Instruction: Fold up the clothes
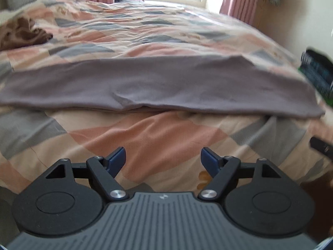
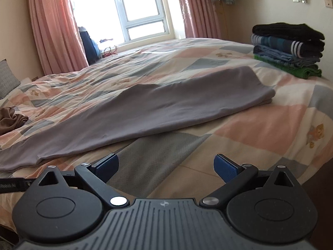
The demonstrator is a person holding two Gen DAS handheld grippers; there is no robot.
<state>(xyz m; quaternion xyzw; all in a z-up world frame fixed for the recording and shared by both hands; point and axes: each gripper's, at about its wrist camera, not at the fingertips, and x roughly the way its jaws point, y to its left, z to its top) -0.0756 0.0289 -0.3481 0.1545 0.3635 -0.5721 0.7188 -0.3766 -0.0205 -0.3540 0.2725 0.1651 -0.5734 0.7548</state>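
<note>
A long grey garment (image 1: 158, 85) lies folded into a flat band across the patchwork bedspread (image 1: 158, 133). In the right wrist view the grey garment (image 2: 145, 112) stretches from lower left to upper right. My left gripper (image 1: 163, 156) hovers open over the bedspread, short of the garment's near edge, nothing between its blue pads. My right gripper (image 2: 166, 164) is also open and empty, just in front of the garment's near edge. A black part of the right gripper (image 1: 321, 145) shows at the right edge of the left wrist view.
A stack of folded clothes (image 2: 288, 50) sits at the bed's right side, black on top, green at the bottom. A crumpled brown garment (image 2: 10, 120) lies at the left. Pink curtains (image 2: 52, 27) and a window (image 2: 141, 6) are beyond the bed. A grey pillow (image 2: 7, 77) is at far left.
</note>
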